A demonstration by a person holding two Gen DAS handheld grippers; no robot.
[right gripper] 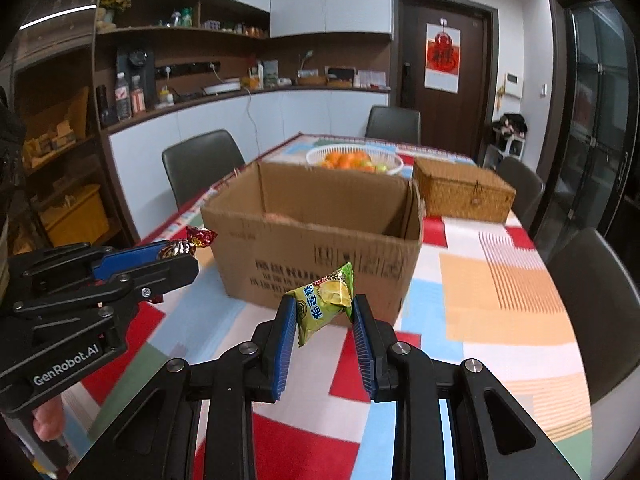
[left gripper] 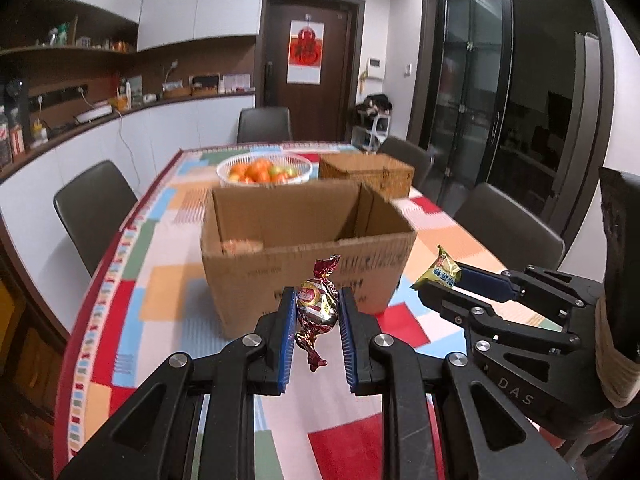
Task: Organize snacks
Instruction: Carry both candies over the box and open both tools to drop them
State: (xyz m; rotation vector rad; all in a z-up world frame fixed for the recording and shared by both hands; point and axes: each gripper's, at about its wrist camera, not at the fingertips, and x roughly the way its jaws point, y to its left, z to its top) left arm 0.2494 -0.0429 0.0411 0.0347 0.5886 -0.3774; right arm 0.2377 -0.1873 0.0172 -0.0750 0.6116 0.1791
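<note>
Lower centre of left wrist view: left gripper (left gripper: 317, 304) clenched on red foil-wrapped candy (left gripper: 317, 306). Lower centre of right wrist view: right gripper (right gripper: 325, 308) clamped on green durian candy packet (right gripper: 324, 304). Behind both: open cardboard box (right gripper: 316, 236), contents blurred, floor mostly hidden.

box (left gripper: 308, 256): matt corrugated cardboard | candy (left gripper: 317, 305): glossy foil | basket (right gripper: 464, 192): rough wicker | packet (right gripper: 325, 304): shiny plastic

The cardboard box (right gripper: 316, 236) stands open-topped ahead, its near wall blocking any low approach.
</note>
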